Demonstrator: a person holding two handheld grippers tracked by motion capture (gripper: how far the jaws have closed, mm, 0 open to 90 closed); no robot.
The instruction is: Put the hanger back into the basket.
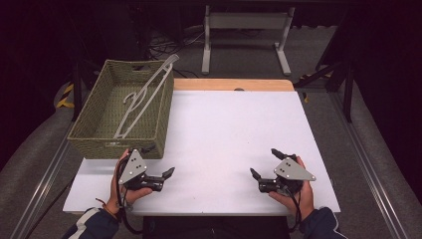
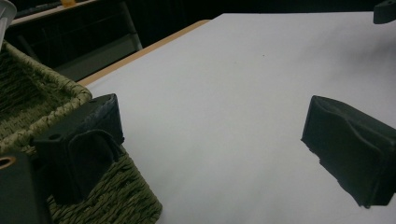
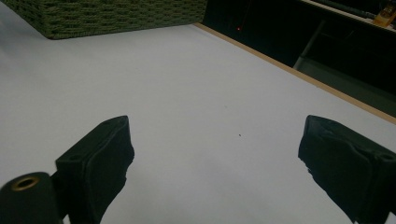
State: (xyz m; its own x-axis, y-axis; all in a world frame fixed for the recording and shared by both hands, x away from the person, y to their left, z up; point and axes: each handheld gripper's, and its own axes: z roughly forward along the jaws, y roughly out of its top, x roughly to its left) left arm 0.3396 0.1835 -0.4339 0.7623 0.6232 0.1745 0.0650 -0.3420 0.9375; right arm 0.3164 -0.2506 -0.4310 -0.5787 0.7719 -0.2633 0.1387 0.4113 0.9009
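A pale clothes hanger (image 1: pixel 144 97) lies slanted inside the green woven basket (image 1: pixel 87 110), its upper end propped over the basket's far rim. Just in front of the basket's near wall, the left gripper (image 1: pixel 169 173) rests with jaws spread and empty. The right gripper (image 1: pixel 266 162), well apart from the basket on the white tabletop (image 1: pixel 224 129), is equally released. Judging by this, nothing is grasped yet; next, the left gripper likely lifts over the basket's rim toward the hanger.

The white table (image 1: pixel 239 134) is evenly lit from above while its surroundings sink into darkness. Both gripper views are dim and soft, their near jaws blurred.
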